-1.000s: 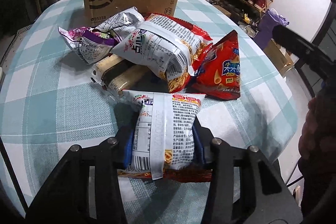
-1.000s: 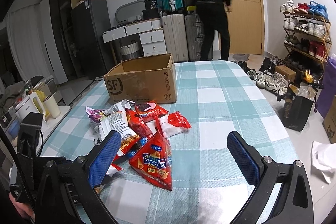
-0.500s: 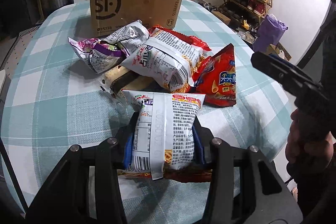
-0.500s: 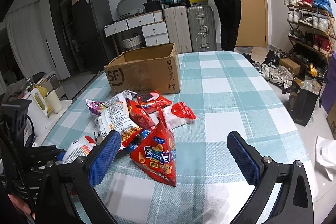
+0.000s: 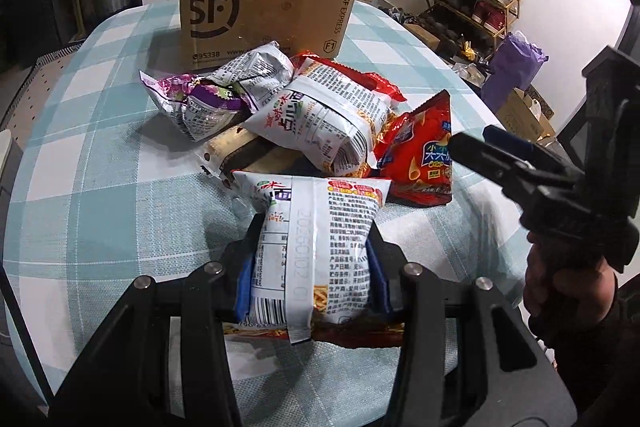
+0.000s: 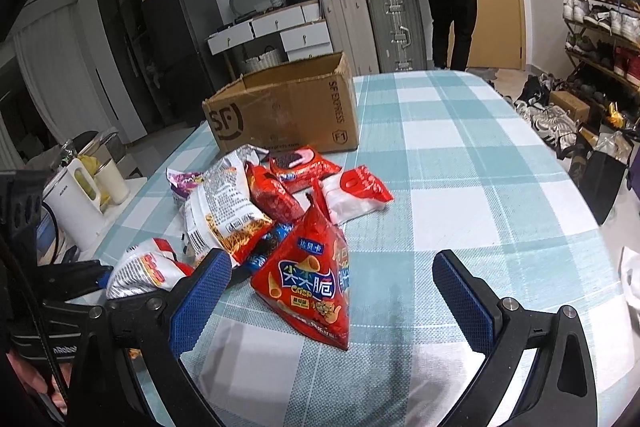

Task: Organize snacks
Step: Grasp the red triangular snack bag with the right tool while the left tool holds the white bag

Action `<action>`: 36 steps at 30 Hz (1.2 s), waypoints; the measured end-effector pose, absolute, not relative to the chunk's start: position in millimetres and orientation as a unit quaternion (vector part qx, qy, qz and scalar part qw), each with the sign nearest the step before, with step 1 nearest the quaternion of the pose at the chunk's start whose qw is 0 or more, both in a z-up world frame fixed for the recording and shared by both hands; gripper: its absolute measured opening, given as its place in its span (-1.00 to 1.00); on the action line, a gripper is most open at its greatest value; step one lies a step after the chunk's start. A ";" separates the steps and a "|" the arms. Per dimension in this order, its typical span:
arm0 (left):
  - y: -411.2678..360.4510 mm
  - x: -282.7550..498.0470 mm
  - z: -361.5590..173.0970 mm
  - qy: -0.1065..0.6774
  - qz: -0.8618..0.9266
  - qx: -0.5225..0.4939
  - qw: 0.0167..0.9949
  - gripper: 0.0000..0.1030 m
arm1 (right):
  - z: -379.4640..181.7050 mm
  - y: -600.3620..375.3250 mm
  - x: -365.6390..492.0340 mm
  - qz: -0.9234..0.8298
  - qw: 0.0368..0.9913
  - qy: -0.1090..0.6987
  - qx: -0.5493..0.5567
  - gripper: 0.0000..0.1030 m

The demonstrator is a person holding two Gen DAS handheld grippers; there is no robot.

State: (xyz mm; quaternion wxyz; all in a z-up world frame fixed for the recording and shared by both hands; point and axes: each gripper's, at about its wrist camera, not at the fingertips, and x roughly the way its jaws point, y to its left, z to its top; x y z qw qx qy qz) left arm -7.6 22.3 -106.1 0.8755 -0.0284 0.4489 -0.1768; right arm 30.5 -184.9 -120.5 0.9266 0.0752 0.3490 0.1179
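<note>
Left wrist view shows the left tongs (image 5: 310, 267) clamped on a white noodle bag (image 5: 316, 247), ready to carry it to the cardboard box (image 5: 260, 15). Right tongs (image 6: 332, 291) are wide apart around the red chip bag (image 6: 312, 279), ready to pinch it.

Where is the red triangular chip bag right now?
In the right wrist view, the red triangular chip bag lies on the checked tablecloth, at the near edge of the snack pile, ahead of the open right hand-held gripper.
</note>
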 end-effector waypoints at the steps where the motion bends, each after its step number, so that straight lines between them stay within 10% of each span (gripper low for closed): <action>1: 22.0 -8.4 -106.7 0.448 -0.175 -0.028 0.876 -0.17 | -123.1 -184.3 32.5 0.119 0.925 0.352 0.075 1.00; 20: 31.7 -12.1 -106.6 0.452 -0.172 -0.042 0.874 -0.17 | -148.1 -170.4 54.6 0.158 0.908 0.381 0.068 0.88; 28: 35.5 -13.8 -103.0 0.450 -0.171 -0.046 0.875 -0.17 | -163.2 -164.2 67.2 0.186 0.888 0.414 0.074 -0.03; 36: 38.8 -19.7 -92.7 0.441 -0.171 -0.052 0.879 -0.17 | -160.0 -173.3 64.9 0.201 0.883 0.412 0.097 -0.14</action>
